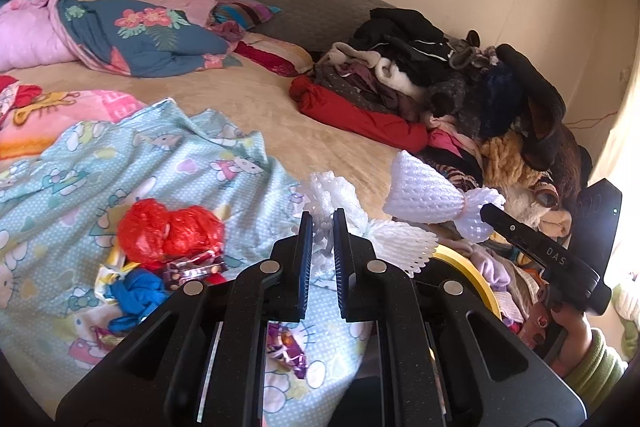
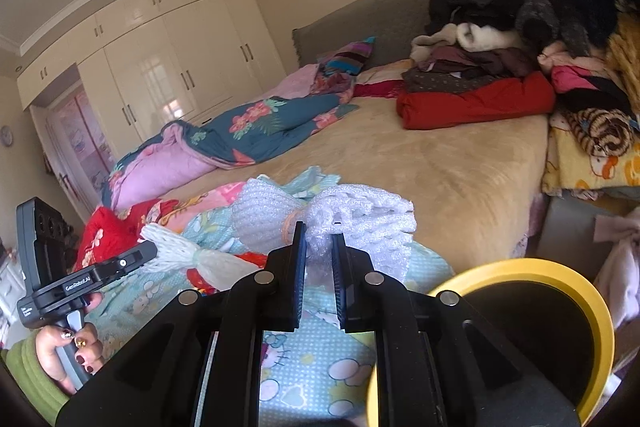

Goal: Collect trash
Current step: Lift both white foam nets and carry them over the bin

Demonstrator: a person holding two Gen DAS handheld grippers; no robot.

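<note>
- Bed (image 1: 248, 99): loose wrappers on the sheet (image 1: 120, 163); red bag (image 1: 170, 231) among them.
- Bin (image 2: 520, 267), yellow rim, just beside bed edge, under R side.
- L gripper (image 1: 323, 223): fingers pinching foam net (image 1: 332, 195), lifted off sheet.
- R gripper (image 2: 320, 235): fingers pinching 2nd net (image 2: 360, 219).
- Nets: v. light, soft, springy, not fragile. Best held at the tied waist; ends flare.

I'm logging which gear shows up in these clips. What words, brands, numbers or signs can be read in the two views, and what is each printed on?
"DAS": on the black body of the right gripper, seen from the left wrist view.
"GenRobot.AI": on the black body of the left gripper, seen from the right wrist view.
A small white label lower on that same gripper: too small to read.
Print on the snack wrappers: too blurred to read.
</note>
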